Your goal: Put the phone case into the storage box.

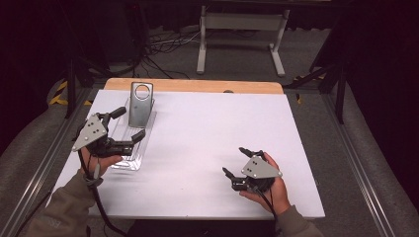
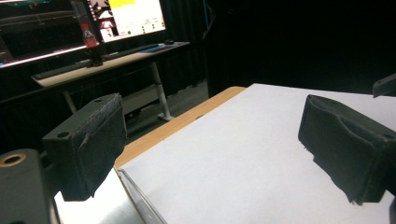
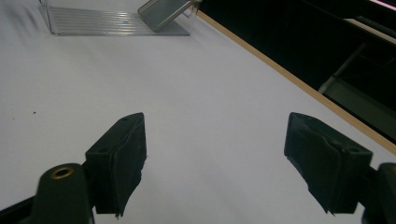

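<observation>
With both its jaws spread and empty over the clear plastic tray (image 1: 129, 148), the left tool (image 1: 129, 124) could clip the leaning metal plate (image 1: 140, 104) and topple it.

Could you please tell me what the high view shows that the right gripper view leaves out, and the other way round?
The high view alone takes in both hands, the left gripper open over the clear plastic tray, the right gripper's grey plate, and the round hole in the upright metal plate. The right gripper view alone gives a close look at the right gripper's black fingers, spread wide with nothing between them. Both share the white table top, its wooden far edge, the tray and the metal plate.
</observation>
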A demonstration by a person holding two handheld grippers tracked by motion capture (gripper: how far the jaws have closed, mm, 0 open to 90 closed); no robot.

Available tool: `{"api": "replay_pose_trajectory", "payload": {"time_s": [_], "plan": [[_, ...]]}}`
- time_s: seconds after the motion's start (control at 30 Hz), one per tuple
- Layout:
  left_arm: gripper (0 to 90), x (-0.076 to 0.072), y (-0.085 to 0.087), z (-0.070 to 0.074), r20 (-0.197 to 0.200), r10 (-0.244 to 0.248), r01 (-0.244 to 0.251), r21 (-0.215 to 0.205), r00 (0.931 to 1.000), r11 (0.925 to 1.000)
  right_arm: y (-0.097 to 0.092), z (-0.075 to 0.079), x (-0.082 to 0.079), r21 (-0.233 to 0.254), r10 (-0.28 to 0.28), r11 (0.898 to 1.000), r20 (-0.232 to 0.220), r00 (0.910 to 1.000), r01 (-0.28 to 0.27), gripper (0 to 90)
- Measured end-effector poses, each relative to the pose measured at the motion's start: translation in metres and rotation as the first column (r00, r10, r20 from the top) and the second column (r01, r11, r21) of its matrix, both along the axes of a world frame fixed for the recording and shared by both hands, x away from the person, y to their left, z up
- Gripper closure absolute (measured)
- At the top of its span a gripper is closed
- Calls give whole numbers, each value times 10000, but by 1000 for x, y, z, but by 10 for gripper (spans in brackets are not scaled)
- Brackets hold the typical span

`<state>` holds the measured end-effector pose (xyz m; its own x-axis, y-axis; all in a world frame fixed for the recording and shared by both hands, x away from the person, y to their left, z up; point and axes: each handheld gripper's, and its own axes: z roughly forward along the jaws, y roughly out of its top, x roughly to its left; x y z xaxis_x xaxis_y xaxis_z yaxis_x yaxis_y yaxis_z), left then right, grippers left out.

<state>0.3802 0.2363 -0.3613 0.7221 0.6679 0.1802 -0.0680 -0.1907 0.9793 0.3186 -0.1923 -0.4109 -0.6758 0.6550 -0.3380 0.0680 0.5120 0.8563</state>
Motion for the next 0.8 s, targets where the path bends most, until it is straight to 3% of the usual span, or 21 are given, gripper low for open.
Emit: {"api": "replay_pose_trajectory", "payload": {"time_s": [0.43, 0.8], "plan": [[84, -16, -9, -5, 95, -216, 216, -59, 9997, 9997, 1, -1, -7, 180, 14, 9998, 30, 10000, -14, 214], [61, -29, -22, -16, 0, -811, 810, 494, 9967, 9955, 0, -2, -11, 180, -6, 9998, 18, 10000, 5, 213]]}}
